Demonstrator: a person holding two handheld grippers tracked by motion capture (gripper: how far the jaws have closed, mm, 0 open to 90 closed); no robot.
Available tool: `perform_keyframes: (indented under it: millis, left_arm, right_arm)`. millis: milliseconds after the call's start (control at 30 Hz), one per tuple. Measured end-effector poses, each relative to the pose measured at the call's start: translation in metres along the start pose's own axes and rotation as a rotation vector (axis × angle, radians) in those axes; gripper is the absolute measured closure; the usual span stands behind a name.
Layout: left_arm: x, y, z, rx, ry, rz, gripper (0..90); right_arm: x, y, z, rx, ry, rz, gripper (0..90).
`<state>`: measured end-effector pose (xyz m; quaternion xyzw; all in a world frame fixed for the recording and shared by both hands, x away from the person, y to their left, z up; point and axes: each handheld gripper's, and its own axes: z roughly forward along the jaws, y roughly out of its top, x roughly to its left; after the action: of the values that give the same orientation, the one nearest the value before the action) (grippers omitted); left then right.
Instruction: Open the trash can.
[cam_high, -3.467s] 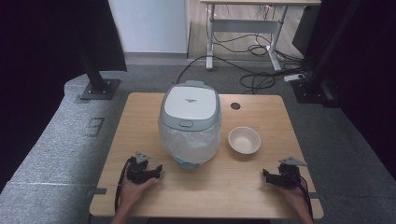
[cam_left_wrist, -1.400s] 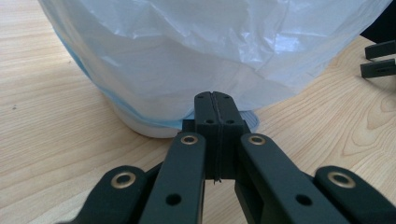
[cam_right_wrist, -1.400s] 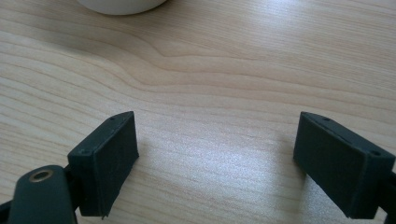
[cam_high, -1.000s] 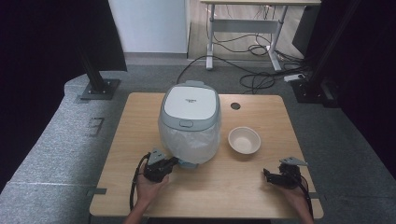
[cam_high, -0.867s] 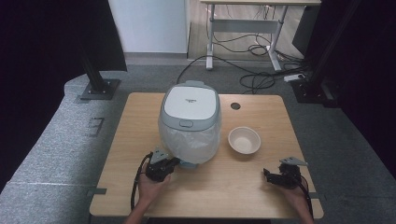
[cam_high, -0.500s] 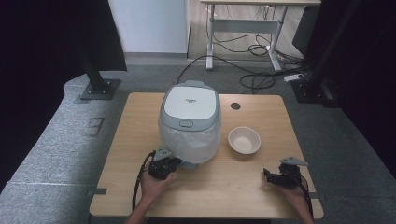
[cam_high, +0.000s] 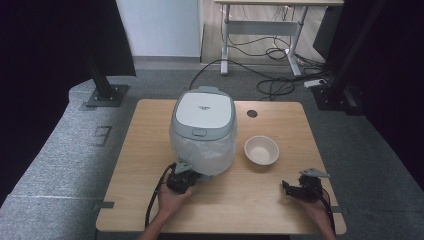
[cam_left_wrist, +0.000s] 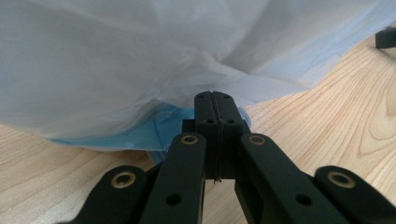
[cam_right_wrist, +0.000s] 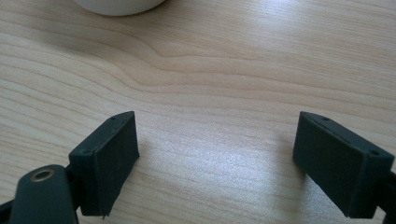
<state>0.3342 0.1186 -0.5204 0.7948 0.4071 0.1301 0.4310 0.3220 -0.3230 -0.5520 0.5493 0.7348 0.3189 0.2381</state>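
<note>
Left gripper view showed my left gripper (cam_left_wrist: 215, 100) pressed together, its tips against the thin, limp, slippery plastic bag (cam_left_wrist: 140, 60); I judged its loose hem ahead best to pinch.

Rice cooker (cam_high: 203, 122) mid-table (cam_high: 145, 150) (bagged); bowl (cam_high: 261, 149) right; left claw (cam_high: 186, 176) at its front.

I can read no text from here. The rice cooker (cam_high: 203, 127) carries a small dark mark on its white lid, too small for me to make out.
</note>
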Motion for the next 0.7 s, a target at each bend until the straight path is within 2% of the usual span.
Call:
perform_keyframes:
  millis: [300, 400, 700]
  left_arm:
    - [0.0017, -0.0023, 0.0067, 0.029, 0.017, 0.010, 90.0]
    - [0.0026, -0.0023, 0.0074, 0.027, 0.017, 0.006, 90.0]
    - [0.0002, -0.0032, 0.0080, 0.036, 0.032, 0.031, 90.0]
  right_arm:
    - [0.0001, -0.0001, -0.0001, 0.000, -0.001, 0.001, 13.5]
    - [0.0001, -0.0001, -0.0001, 0.000, -0.001, 0.001, 13.6]
    - [0.0001, -0.0004, -0.0004, -0.001, -0.003, 0.003, 13.8]
